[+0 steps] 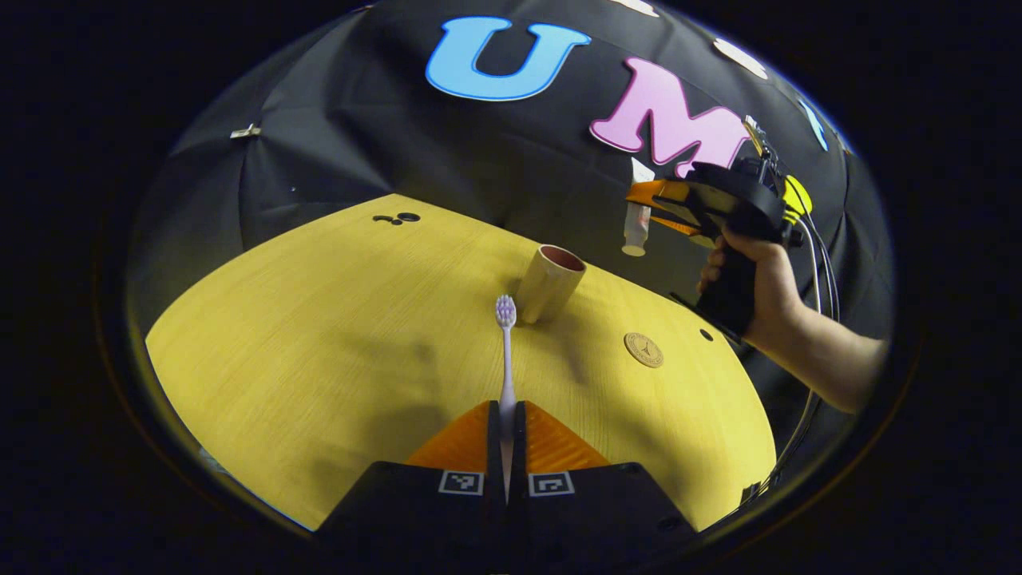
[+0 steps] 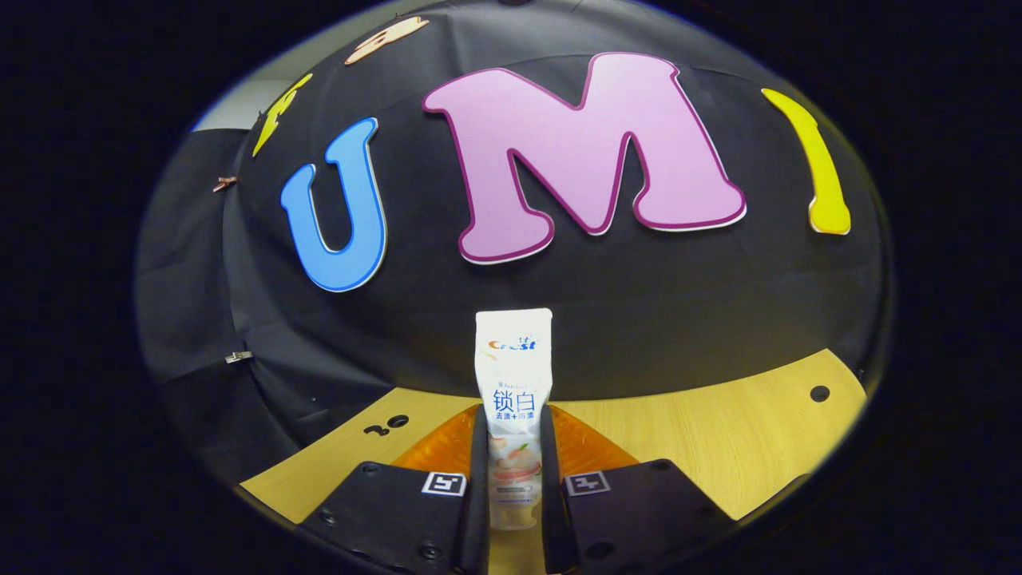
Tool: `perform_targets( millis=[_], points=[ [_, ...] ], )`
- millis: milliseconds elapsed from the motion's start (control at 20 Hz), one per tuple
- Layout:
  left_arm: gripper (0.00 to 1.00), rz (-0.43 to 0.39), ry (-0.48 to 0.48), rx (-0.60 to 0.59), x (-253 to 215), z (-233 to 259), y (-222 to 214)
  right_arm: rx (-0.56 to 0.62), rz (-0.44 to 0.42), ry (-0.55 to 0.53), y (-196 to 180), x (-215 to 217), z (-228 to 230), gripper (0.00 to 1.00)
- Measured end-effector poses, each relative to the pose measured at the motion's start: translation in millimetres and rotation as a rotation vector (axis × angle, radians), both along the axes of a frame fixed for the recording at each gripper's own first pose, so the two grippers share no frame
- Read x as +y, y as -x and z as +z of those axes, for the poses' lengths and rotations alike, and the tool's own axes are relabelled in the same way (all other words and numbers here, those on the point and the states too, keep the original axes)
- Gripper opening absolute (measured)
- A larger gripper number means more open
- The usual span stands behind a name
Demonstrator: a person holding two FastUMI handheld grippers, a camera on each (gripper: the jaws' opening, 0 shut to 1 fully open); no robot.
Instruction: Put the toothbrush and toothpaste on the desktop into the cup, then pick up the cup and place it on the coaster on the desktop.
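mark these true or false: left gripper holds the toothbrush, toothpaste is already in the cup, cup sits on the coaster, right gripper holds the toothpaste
The left gripper holds the toothbrush: true.
The toothpaste is already in the cup: false, it is clamped in the right gripper, above the table.
The cup sits on the coaster: false, it stands on the table apart from the coaster.
The right gripper holds the toothpaste: true.

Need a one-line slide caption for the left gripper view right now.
Left gripper holds toothbrush toward cup; right gripper lifts toothpaste; coaster waits.
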State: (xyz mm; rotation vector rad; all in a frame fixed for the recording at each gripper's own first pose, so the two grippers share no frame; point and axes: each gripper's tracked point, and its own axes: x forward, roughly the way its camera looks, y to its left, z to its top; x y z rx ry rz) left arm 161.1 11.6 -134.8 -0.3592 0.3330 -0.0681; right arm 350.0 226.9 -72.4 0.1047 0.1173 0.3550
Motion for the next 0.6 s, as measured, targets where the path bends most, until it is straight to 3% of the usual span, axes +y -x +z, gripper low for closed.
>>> perform_targets(
  millis=[450, 500, 600],
  points=[
    [0.06, -0.029, 0.06, -0.078, -2.3, 22.3, -14.9, -0.019, 0.05, 0.036, -20.3, 44.6, -52.2, 0.3],
    [0.06, -0.031, 0.068, -0.085, -3.5, 24.6, -22.7, -0.019, 0.055, 0.042, -21.0, 46.5, -56.0, 0.25],
    [0.06, -0.032, 0.076, -0.099, -6.8, 28.1, -29.1, -0.012, 0.054, 0.038, -21.9, 49.7, -64.8, 0.26]
  ],
)
